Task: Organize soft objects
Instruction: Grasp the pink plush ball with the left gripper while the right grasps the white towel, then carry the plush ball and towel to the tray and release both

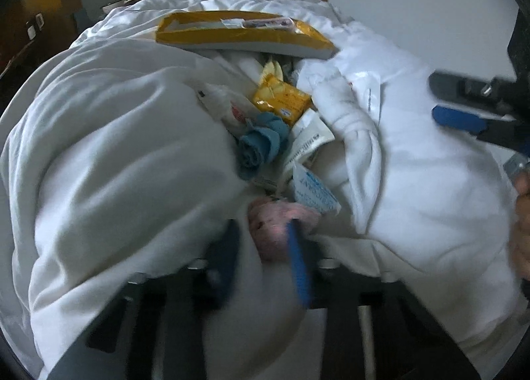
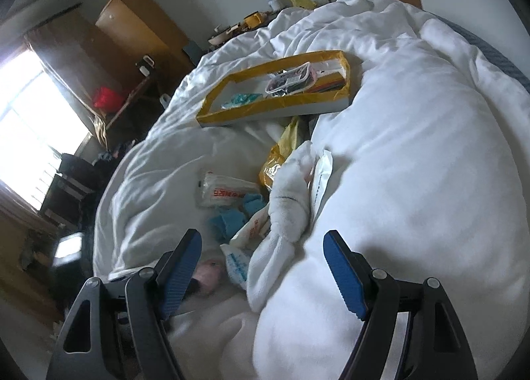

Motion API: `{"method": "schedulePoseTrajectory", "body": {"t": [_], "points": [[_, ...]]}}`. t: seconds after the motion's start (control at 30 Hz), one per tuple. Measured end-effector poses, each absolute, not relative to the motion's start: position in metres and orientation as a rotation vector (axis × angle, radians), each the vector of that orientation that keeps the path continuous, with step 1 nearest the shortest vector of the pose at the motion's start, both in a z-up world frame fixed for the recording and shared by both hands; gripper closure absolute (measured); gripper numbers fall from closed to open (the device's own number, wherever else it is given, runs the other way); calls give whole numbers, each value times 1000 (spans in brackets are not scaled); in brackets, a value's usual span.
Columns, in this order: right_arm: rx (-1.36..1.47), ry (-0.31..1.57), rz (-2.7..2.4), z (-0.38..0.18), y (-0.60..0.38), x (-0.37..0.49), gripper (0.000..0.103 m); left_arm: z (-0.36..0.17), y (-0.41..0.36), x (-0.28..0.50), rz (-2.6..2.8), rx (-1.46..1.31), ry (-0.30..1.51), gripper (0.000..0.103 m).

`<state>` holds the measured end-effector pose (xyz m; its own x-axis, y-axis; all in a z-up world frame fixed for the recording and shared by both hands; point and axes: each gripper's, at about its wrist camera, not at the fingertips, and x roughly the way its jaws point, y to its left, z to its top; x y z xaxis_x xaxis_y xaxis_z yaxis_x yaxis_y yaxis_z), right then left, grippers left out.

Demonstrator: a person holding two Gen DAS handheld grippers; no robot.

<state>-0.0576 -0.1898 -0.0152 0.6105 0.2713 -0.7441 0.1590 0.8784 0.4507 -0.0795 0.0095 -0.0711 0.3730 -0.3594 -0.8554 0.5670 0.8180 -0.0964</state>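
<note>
We had the left gripper (image 1: 265,247) down in the hollow of the white duvet (image 1: 116,148), its blue pads blurred and drawn in on a small pink soft thing (image 1: 281,217), which we took to be the piece we meant to sort first; how firmly it was pinched we could not tell through the blur. Just past it lay the blue cloth (image 1: 261,145), the yellow packet (image 1: 281,98) and some white wrappers, gathered in the fold where they had slid together. Farther back sat the yellow-edged tray (image 2: 275,108), likely the place for sorted things, already holding a teal item and a pouch. To the right, our right gripper (image 2: 261,267) hung wide open and empty above a knotted white towel (image 2: 285,214). Its left finger hid part of the pink piece.
</note>
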Motion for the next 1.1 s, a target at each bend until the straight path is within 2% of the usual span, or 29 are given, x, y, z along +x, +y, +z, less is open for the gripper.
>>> {"method": "schedulePoseTrajectory", "body": {"t": [0.23,0.27,0.3,0.4,0.43,0.47,0.53,0.57,0.6,0.63,0.67,0.77,1.0,1.1], "points": [[346,1045,40,-43,-168,-15,24,-69,19,-72,-627,145,1045,102],[325,1070,28,-50,-164,-9,26,-71,18,-73,-621,150,1048,96],[316,1084,28,-57,-163,-6,28,-73,15,-73,-630,160,1059,78],[253,1115,-22,-77,-156,-1,39,-79,4,-78,-688,200,1075,40],[227,1121,-42,-82,-155,-1,45,-82,-3,-80,-698,242,1073,36],[203,1113,-73,-86,-153,-3,57,-84,-11,-82,-697,288,1069,35],[183,1098,-80,-86,-150,-11,70,-88,-23,-88,-668,376,1045,36],[202,1080,-74,-84,-152,-16,71,-89,-26,-90,-651,401,1035,46],[223,1060,-70,-80,-155,-21,71,-88,-28,-93,-632,425,1019,66],[246,1038,-66,-76,-158,-27,72,-88,-28,-95,-615,440,1013,78],[273,1024,-56,-72,-161,-32,72,-88,-26,-94,-607,442,1019,84],[386,966,11,-58,-173,-49,72,-82,-12,-88,-651,339,1054,89],[544,843,78,-30,-198,-77,72,-49,41,-71,-774,-103,1033,89],[543,823,72,-26,-199,-77,72,-39,51,-62,-780,-191,1010,89]]}}
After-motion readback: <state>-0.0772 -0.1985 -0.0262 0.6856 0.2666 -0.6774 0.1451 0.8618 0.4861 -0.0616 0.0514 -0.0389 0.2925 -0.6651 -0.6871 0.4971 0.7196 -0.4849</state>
